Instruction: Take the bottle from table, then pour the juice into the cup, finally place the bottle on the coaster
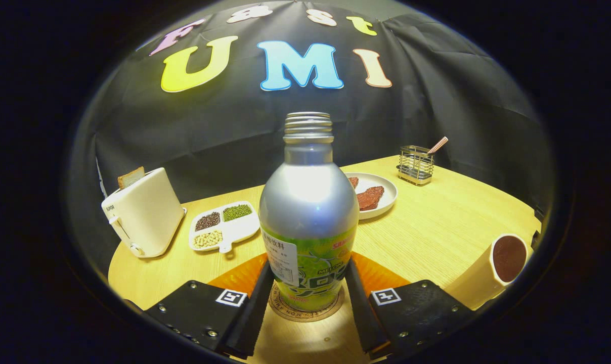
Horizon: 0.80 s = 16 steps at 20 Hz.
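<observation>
The gripper (308,296) clasps the bottle (308,217), both fingers pressed to its lower sides. The uncapped bottle stands upright on, or perhaps just above, the round coaster (305,311). The cup (492,268) of dark juice is off to the right. Beyond lie a bean tray (223,225), toaster (143,212), plate (381,194) and wire holder (416,165).

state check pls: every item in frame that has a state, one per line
bottle: uncapped, upright, standing on coaster
coaster: under bottle
tool: fingers against both bottle sides, shut on it
cup: dark liquid inside
toaster: bread slice sticking up
divided dish: three sections filled
plate: holds reddish-brown pieces
wire holder: one utensil inside
</observation>
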Each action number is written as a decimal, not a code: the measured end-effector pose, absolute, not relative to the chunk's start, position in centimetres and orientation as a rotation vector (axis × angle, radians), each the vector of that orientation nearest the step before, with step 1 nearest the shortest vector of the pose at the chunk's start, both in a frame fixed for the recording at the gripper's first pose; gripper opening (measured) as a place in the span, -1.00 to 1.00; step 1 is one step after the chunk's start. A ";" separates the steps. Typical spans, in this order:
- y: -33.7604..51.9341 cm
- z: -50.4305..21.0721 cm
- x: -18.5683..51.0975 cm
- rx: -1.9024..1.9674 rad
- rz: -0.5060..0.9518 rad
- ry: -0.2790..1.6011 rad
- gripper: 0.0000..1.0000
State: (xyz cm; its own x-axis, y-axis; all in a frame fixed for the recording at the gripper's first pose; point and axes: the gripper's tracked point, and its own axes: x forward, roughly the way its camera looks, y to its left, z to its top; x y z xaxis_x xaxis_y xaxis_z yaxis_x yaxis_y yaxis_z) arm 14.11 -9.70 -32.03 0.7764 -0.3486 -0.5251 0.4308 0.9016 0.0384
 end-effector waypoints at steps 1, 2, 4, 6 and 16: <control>-9.7 -32.1 14.1 0.158 -0.423 0.533 0.49; -9.7 -32.0 14.2 0.159 -0.423 0.534 0.51; -9.7 -32.1 14.2 0.154 -0.420 0.532 0.53; -9.6 -32.3 14.2 0.150 -0.413 0.534 0.55; -8.6 -31.9 13.5 0.137 -0.377 0.546 0.66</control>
State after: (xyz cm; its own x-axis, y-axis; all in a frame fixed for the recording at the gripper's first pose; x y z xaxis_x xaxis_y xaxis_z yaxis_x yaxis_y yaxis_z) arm 13.51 -8.62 -31.94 0.7883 -0.3127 -0.5299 0.3847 0.9226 0.0279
